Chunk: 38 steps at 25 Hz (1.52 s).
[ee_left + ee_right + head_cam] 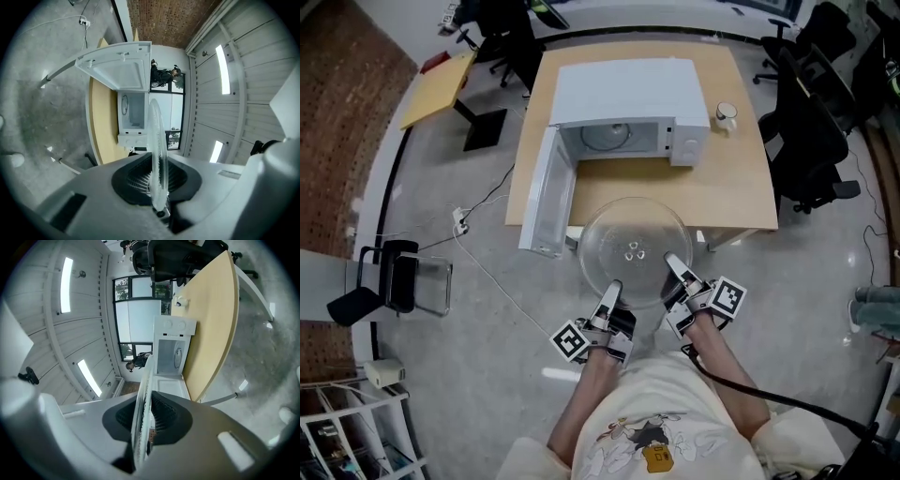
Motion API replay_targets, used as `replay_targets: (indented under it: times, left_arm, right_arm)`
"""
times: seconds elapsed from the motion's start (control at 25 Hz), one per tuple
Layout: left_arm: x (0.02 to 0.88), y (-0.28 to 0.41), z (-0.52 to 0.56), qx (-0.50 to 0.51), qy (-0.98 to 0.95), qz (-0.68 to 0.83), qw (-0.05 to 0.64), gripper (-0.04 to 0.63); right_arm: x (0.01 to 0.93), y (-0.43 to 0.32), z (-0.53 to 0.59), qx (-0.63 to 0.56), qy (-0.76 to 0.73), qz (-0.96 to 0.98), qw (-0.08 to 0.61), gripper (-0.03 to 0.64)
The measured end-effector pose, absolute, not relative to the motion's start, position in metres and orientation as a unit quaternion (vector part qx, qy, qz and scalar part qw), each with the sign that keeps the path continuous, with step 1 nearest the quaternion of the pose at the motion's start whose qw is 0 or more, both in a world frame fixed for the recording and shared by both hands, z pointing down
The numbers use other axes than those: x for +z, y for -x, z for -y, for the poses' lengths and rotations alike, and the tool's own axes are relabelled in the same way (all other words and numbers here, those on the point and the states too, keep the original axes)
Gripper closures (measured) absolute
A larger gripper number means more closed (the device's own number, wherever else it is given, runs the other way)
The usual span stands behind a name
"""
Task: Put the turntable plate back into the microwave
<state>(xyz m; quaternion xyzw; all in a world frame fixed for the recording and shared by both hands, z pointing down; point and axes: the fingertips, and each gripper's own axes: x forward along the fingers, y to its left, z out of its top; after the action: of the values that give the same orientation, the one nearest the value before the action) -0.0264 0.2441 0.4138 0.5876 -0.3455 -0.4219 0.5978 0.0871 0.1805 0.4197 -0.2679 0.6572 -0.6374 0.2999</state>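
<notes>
A clear glass turntable plate (635,249) hangs level in front of the table, held at its near rim by both grippers. My left gripper (610,290) is shut on the plate's near-left rim, and my right gripper (673,265) is shut on its near-right rim. In the left gripper view the plate (157,159) stands edge-on between the black pads (136,180). The right gripper view shows the plate (142,416) edge-on the same way. The white microwave (628,108) sits on the wooden table (727,183) beyond the plate. Its door (546,194) is swung open to the left and the cavity (614,137) shows.
A white cup (726,115) stands on the table right of the microwave. Black office chairs (811,131) crowd the right side. A power strip and cable (461,223) lie on the floor at left, near a small black chair (389,281).
</notes>
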Motion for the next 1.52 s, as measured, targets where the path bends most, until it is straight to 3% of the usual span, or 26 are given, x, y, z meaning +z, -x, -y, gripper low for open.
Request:
replay_targets:
  times: [0.68, 1.52]
  left_arm:
    - [0.421, 0.018, -0.232, -0.442, -0.565, 0.360, 0.596, 0.566]
    - [0.440, 0.075, -0.098, -0.412, -0.569, 0.360, 0.614, 0.565]
  right_arm:
    - [0.425, -0.091, -0.161, -0.651, 0.243, -0.667, 0.270, 0.578]
    - [0.445, -0.038, -0.032, -0.659, 0.252, -0.657, 0.267, 0.578]
